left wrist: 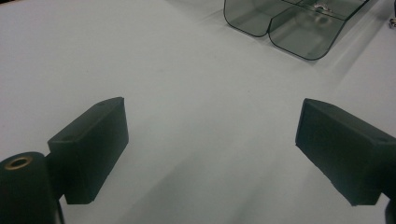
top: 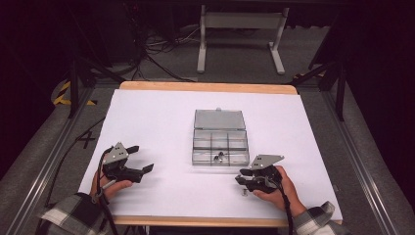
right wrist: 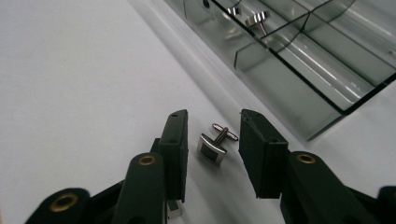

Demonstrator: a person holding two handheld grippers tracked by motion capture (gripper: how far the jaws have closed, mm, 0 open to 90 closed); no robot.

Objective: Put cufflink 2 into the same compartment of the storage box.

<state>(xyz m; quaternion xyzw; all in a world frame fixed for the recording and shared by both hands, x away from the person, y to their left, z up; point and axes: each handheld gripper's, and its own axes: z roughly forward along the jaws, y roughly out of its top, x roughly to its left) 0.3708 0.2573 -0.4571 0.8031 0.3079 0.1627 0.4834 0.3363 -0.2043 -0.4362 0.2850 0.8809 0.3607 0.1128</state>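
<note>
My right gripper (right wrist: pixel 212 154) stands apart around the cufflink (right wrist: pixel 215 143), not yet pinching, so an off-centre squeeze could flick it away from the clear box (right wrist: pixel 299 60).

We are seeing a polished metal cufflink (right wrist: pixel 216 143) with a dark glossy face, lying on a smooth matt white sheet (top: pixel 156 117). The compartment box (top: pixel 219 142) is looking like clear, smoky, glossy plastic. The worktop (top: pixel 205 87) edge is showing pale wood. The right hand-held gripper (right wrist: pixel 212 149) is showing matt black plastic with brass inserts.
</note>
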